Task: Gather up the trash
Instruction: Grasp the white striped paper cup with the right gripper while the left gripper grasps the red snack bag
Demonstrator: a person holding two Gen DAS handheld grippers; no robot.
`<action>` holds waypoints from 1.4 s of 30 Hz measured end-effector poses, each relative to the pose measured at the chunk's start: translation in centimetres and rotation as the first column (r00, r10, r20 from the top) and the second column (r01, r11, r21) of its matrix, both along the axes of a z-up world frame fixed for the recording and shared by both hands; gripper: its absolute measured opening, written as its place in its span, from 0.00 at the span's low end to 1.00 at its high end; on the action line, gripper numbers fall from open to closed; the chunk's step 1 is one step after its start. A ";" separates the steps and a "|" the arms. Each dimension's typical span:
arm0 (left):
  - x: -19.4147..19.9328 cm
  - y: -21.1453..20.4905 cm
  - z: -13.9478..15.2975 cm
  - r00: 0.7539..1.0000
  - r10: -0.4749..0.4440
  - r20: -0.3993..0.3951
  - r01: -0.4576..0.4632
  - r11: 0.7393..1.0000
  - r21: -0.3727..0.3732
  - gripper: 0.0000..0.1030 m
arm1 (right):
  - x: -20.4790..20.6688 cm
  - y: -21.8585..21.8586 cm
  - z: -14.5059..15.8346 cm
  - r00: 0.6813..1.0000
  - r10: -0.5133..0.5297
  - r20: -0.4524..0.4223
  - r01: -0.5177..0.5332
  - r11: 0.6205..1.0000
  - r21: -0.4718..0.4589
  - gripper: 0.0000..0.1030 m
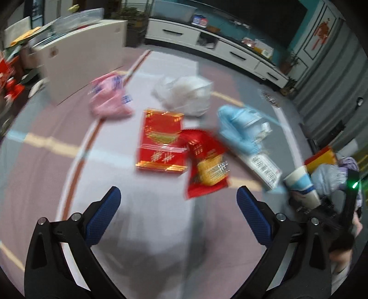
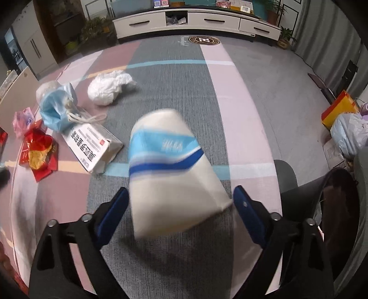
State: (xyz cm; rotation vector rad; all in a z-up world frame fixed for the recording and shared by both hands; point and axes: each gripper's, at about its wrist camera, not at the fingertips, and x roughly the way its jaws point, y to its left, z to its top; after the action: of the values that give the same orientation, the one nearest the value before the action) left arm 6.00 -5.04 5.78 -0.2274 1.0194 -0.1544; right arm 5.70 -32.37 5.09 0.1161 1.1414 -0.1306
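Note:
My left gripper (image 1: 178, 197) is open and empty above the carpet, just short of a red snack wrapper (image 1: 205, 163) and a flat red box (image 1: 161, 140). Beyond lie a pink bag (image 1: 110, 96), a white plastic bag (image 1: 184, 94), blue masks (image 1: 239, 126) and a white carton (image 1: 264, 166). My right gripper (image 2: 179, 202) is shut on a white paper cup (image 2: 170, 170) with blue bands, held above the carpet; the cup also shows at the right of the left wrist view (image 1: 301, 184). The trash pile (image 2: 57, 128) lies to its left.
A white TV cabinet (image 2: 195, 20) runs along the far wall. A white board (image 1: 87, 59) stands at the left. Bags, one yellow and red (image 2: 338, 110) and one pale blue (image 2: 349, 135), stand at the right. Potted plants (image 2: 285, 34) stand by the cabinet.

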 end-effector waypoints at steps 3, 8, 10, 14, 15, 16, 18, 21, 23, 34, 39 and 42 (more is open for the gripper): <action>1.5 -2.4 0.4 0.999 -0.044 0.003 0.044 0.999 -0.018 0.81 | -0.1 -0.2 -0.3 1.000 -0.001 -0.019 0.002 0.999 0.032 0.78; 3.2 -4.0 -1.4 0.997 -0.054 -0.061 0.052 0.998 -0.029 0.79 | -0.7 -0.2 0.7 1.000 0.019 -0.021 -0.019 0.999 0.038 0.78; 3.5 -4.2 -2.0 0.996 -0.048 -0.073 0.047 0.999 -0.020 0.79 | -1.2 -0.6 1.7 1.000 0.014 -0.011 -0.014 0.997 0.072 0.78; 4.2 -4.9 -3.0 0.993 -0.063 -0.099 0.061 0.998 -0.017 0.79 | -1.4 -1.4 3.1 1.000 0.000 0.009 -0.002 0.991 0.135 0.78; 4.1 -5.0 -3.2 0.992 -0.067 -0.105 0.065 0.998 -0.022 0.79 | -1.4 -1.4 3.3 1.000 0.002 0.011 -0.004 0.990 0.140 0.79; 4.3 -5.2 -3.4 0.991 -0.069 -0.111 0.067 0.997 -0.024 0.79 | -1.3 -1.4 3.5 1.000 0.005 0.017 -0.007 0.990 0.140 0.81; 4.6 -5.6 -4.0 0.990 -0.070 -0.122 0.068 0.997 -0.023 0.78 | -0.8 -1.4 3.6 1.000 0.003 0.025 -0.006 0.993 0.116 0.83; 5.0 -6.1 -3.8 0.992 -0.066 -0.110 0.066 0.998 0.002 0.78 | 0.5 -0.8 2.8 0.999 0.030 0.011 -0.031 0.996 0.079 0.83; 5.2 -6.3 -3.7 0.992 -0.069 -0.103 0.068 0.998 -0.009 0.78 | 1.0 0.0 2.2 0.997 0.083 0.000 -0.082 0.994 0.072 0.83; 3.7 -5.1 -4.0 0.995 -0.069 -0.076 0.068 0.998 -0.015 0.36 | 0.9 2.0 0.2 0.993 0.117 -0.036 -0.119 0.990 -0.081 0.45; 2.6 -4.9 -3.5 0.995 -0.075 -0.072 0.072 0.996 -0.044 0.34 | 0.3 1.9 0.4 0.991 0.131 -0.021 -0.132 0.990 -0.048 0.34; 1.8 -4.6 -2.6 0.995 -0.078 -0.058 0.074 0.995 -0.064 0.34 | -0.2 1.8 1.3 0.991 0.131 0.010 -0.131 0.990 -0.044 0.33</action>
State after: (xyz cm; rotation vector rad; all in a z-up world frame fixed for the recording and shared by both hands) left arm 7.76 -9.67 3.14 -0.2510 1.0848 -0.2494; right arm 5.47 -30.55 6.36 0.0031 1.1298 -0.0378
